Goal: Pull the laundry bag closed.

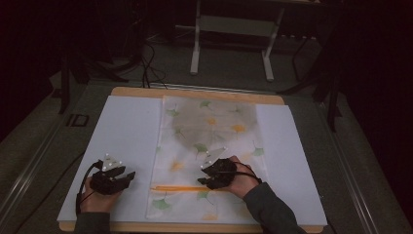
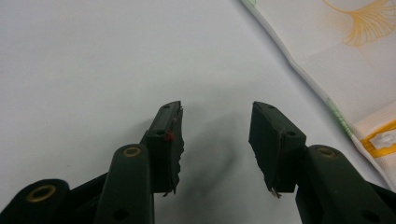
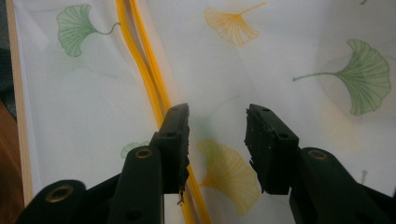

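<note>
A white mesh bag (image 1: pixel 209 146) printed with green and orange ginkgo leaves lies flat in the middle of the board. Its orange zipper (image 1: pixel 180 188) runs across the near end. A greyish patch shows through the bag's far half. My right gripper (image 1: pixel 204 175) hovers over the near end of the bag beside the zipper. In the right gripper view that gripper (image 3: pixel 217 123) is open and empty, with the zipper (image 3: pixel 144 60) just left of its left jaw. My left gripper (image 1: pixel 130 176) rests over bare white board left of the bag. It (image 2: pixel 215 121) is open and empty, and the bag's edge (image 2: pixel 336 51) lies to its right.
The bag lies on a white board (image 1: pixel 126 131) on a wooden table (image 1: pixel 195 92). Beyond the table, a white metal stand (image 1: pixel 234 24) and cables (image 1: pixel 146 58) are on the dark floor. Bare white board flanks the bag on both sides.
</note>
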Available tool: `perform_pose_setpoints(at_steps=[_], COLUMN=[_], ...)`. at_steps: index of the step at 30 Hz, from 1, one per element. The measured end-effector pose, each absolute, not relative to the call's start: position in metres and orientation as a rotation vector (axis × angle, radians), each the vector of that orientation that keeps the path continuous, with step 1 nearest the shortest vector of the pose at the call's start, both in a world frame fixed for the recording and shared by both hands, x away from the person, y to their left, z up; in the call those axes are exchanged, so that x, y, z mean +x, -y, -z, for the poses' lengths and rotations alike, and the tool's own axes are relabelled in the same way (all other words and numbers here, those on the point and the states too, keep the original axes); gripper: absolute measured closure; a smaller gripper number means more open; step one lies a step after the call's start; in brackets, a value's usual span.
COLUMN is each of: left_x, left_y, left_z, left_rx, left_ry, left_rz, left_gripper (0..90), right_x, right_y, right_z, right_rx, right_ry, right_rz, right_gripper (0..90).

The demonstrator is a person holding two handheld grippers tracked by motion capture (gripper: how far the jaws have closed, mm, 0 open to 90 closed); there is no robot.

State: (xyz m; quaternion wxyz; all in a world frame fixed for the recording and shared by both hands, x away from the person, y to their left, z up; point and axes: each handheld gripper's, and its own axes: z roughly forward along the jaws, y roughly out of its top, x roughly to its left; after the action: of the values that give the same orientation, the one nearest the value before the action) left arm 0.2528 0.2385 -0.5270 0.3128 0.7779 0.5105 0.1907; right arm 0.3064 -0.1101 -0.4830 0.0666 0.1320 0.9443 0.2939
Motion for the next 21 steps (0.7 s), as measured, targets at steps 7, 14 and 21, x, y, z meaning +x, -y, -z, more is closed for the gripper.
perform_pose_setpoints(at_steps=[7,14,21], left_x=[0.253,0.252,0.251], left_y=[-0.239,-0.238,-0.238], left_z=[0.527,0.527,0.527], left_rx=[2.049,2.047,2.036], left_ry=[-1.348,-1.344,-1.347], left_rz=[-0.496,-0.485,-0.47], left_gripper=[53.5,52.8,52.2], right_x=[0.305,0.304,0.302], right_y=[0.099,0.088,0.078], right_z=[0.483,0.483,0.482], right_rx=[0.377,0.357,0.329], right_ry=[-2.856,-2.867,-2.874], right_rz=[-0.885,-0.88,-0.893], right_gripper=[58.2,58.3,58.3])
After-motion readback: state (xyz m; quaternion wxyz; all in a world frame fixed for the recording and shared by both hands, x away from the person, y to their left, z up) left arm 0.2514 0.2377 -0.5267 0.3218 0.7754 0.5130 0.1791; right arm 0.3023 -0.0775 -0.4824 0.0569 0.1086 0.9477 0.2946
